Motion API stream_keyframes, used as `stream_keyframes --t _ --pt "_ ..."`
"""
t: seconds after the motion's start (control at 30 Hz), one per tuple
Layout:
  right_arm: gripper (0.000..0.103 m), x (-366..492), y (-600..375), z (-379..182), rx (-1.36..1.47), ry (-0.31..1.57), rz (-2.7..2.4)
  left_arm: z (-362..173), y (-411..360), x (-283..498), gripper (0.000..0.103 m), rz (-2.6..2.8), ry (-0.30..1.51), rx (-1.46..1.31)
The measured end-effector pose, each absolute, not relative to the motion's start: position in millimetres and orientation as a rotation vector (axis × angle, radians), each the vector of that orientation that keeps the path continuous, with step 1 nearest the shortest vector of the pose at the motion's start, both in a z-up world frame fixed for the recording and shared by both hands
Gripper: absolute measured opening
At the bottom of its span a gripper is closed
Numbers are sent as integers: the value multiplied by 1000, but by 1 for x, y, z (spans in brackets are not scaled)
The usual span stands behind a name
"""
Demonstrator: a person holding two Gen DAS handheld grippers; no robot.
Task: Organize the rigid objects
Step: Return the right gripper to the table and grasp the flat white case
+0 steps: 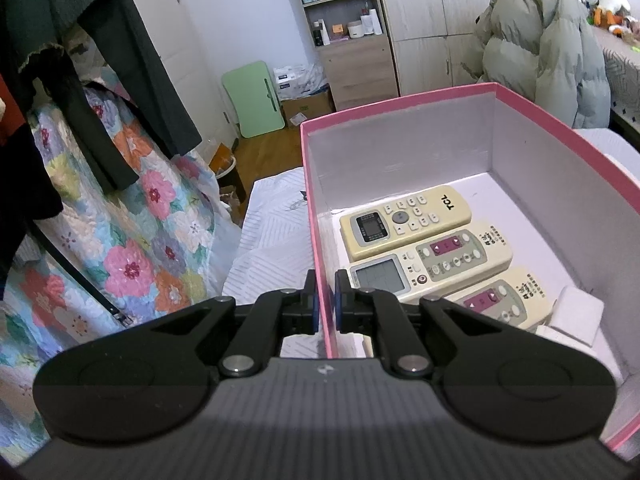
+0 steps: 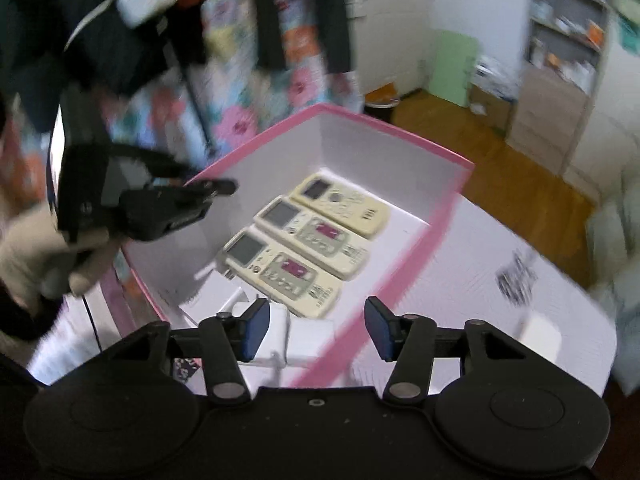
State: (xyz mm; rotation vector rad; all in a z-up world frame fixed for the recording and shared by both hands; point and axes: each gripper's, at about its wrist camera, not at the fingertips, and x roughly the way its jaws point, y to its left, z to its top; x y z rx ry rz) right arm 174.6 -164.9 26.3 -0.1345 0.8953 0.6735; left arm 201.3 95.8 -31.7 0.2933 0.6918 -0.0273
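A pink-rimmed box with white inner walls stands on a white table; it also shows in the right wrist view. Three cream remote controls lie side by side in it, next to white adapters. My left gripper is shut on the box's left wall, one finger on each side. It also shows in the right wrist view on the box rim. My right gripper is open and empty above the box's near corner.
A floral quilt and dark clothes hang to the left. A shelf unit, a green folding table and a padded coat stand behind. White table surface lies right of the box.
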Motion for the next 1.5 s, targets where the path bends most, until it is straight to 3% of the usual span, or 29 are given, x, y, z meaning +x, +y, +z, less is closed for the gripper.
stream_keyframes --t 0.27,0.67,0.93,1.17,1.4,1.5 --pt "59 163 -247 -2 66 945 541 -32 98 200 7 -30 676 284" --pt "65 185 -269 -78 13 1018 469 -32 96 200 7 -26 671 289" --pt "68 202 -270 -96 -24 959 487 -33 92 198 7 -22 663 310" --pt "47 190 -267 -92 24 1024 673 -33 93 198 7 -22 665 310" --pt "47 160 -239 -81 -91 991 782 -32 93 199 8 -16 670 324" --pt "52 163 -226 -80 -192 935 738 -32 93 199 8 -15 670 320"
